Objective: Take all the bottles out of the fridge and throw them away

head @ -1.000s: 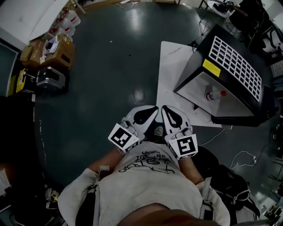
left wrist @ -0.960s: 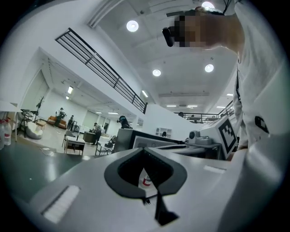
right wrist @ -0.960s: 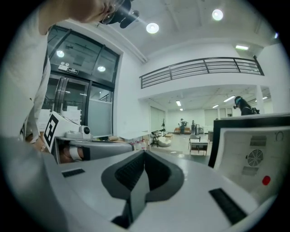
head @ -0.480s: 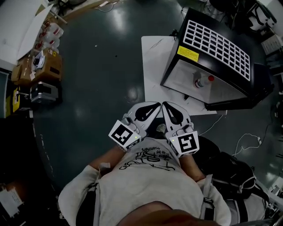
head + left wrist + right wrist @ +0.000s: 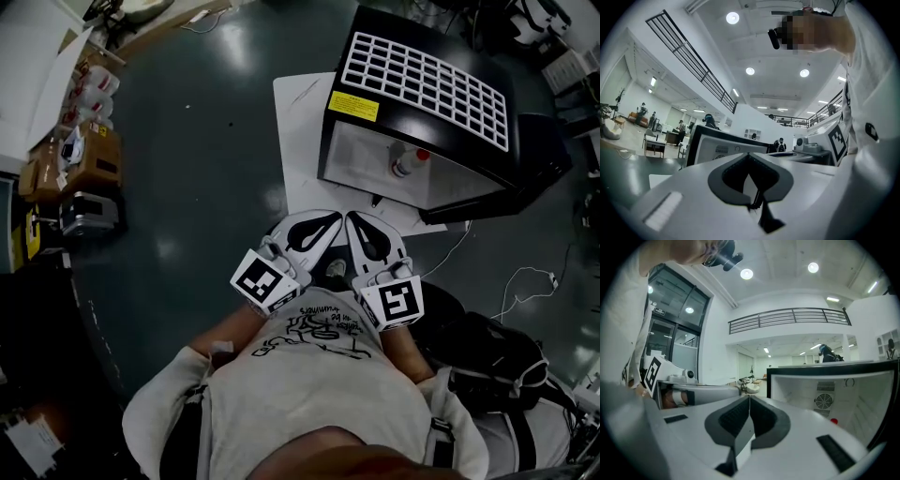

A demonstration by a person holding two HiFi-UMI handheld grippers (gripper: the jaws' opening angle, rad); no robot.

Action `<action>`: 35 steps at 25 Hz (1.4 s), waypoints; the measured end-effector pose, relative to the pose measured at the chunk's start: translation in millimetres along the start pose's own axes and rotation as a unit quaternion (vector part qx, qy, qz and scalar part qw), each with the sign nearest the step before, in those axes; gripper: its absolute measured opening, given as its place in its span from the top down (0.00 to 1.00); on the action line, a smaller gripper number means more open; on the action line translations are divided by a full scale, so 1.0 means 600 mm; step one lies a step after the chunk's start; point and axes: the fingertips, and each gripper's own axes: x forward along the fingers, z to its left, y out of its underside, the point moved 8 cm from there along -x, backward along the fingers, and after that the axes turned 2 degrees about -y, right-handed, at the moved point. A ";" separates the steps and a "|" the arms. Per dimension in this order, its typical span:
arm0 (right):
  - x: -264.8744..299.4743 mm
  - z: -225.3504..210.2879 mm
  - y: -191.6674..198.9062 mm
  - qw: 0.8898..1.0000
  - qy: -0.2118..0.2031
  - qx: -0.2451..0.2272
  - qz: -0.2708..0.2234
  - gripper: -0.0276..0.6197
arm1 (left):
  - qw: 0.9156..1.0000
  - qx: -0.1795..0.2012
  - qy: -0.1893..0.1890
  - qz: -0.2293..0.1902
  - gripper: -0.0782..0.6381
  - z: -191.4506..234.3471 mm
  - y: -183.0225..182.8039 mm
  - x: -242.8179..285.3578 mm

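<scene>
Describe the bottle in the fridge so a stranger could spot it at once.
Find the black fridge with the white grid on top, standing on a white board on the dark floor. Look into its open, pale inside: the bottle sits there near the middle. It is small and pale with a red cap, and it is the only thing seen in there.

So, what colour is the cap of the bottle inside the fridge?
Red cap, best in head view.

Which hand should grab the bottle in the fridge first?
Probably the right. The right gripper is on the side nearer the bottle in the open fridge; the left gripper sits farther from it. Both are shut and empty.
</scene>
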 end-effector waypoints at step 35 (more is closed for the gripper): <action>-0.101 -0.179 0.040 0.998 0.054 0.026 0.002 0.94 | 0.999 -0.006 0.040 0.025 0.88 -0.066 0.046 0.193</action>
